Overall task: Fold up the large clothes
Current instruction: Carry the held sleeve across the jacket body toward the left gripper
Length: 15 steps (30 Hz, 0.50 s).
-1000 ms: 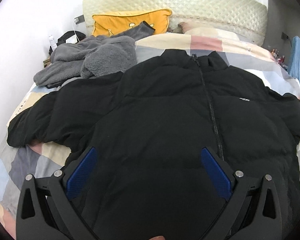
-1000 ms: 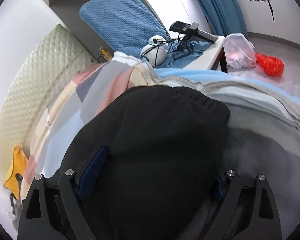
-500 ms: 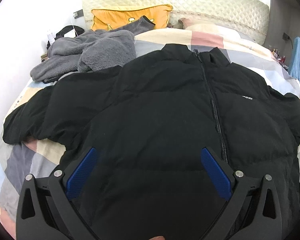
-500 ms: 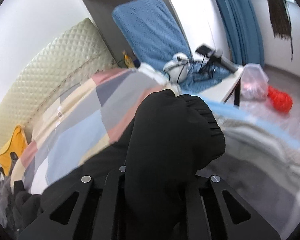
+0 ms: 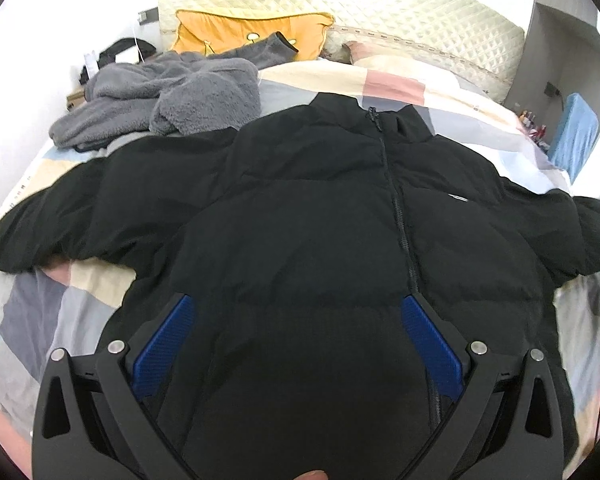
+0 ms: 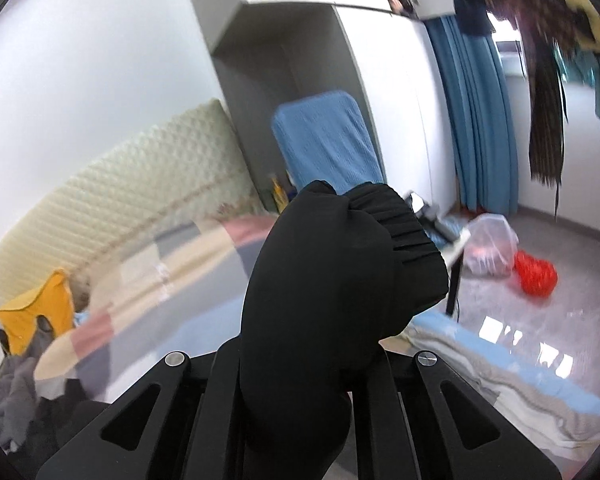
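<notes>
- On a patchwork-covered bed (image 5: 384, 84), a black puffer jacket (image 5: 320, 216) lies flat, zipped front up, collar toward the quilted headboard (image 5: 380, 4).
- Left gripper (image 5: 300, 328) hovers over the jacket's hem, its blue-padded fingers (image 5: 164, 344) wide apart.
- Right gripper (image 6: 300, 392) is clamped on the jacket's sleeve cuff (image 6: 340, 276), raised above the bed.
- Grey fleece (image 5: 168, 100) lies beside an orange pillow (image 5: 252, 34).

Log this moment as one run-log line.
stage: first sleeve fold | right gripper: shut on cuffed sleeve, lifted | left gripper: open over black puffer jacket | jacket: front up on patchwork bedspread
</notes>
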### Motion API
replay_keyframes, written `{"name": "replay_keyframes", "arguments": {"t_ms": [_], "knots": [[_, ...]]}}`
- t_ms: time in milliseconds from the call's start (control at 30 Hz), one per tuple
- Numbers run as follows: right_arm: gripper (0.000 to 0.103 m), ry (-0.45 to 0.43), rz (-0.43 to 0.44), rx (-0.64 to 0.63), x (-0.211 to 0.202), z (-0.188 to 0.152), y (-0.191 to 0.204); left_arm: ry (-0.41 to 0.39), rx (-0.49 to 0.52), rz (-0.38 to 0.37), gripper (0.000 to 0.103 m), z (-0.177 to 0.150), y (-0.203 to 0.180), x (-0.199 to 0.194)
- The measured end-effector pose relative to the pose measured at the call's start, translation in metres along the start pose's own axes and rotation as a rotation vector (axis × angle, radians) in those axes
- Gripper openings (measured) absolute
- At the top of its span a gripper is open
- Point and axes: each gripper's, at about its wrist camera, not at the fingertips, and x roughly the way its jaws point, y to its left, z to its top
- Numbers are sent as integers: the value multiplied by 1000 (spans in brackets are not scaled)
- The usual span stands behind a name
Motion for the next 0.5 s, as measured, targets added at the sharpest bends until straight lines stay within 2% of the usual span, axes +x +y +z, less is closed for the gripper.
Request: {"name": "replay_keyframes", "arguments": {"t_ms": [67, 133, 300, 367, 500], "knots": [[7, -17, 41, -16, -23, 13, 23, -18, -3, -9, 103, -2, 3, -8], [7, -26, 73, -59, -43, 23, 48, -66, 24, 22, 103, -5, 2, -15], [7, -65, 167, -154, -97, 41, 120, -48, 48, 2, 103, -8, 7, -18], [7, -68, 227, -178, -118, 40, 152, -60, 51, -3, 103, -10, 10, -23], [7, -71, 283, -272, -142, 28, 216, -69, 53, -6, 103, -12, 19, -27]]}}
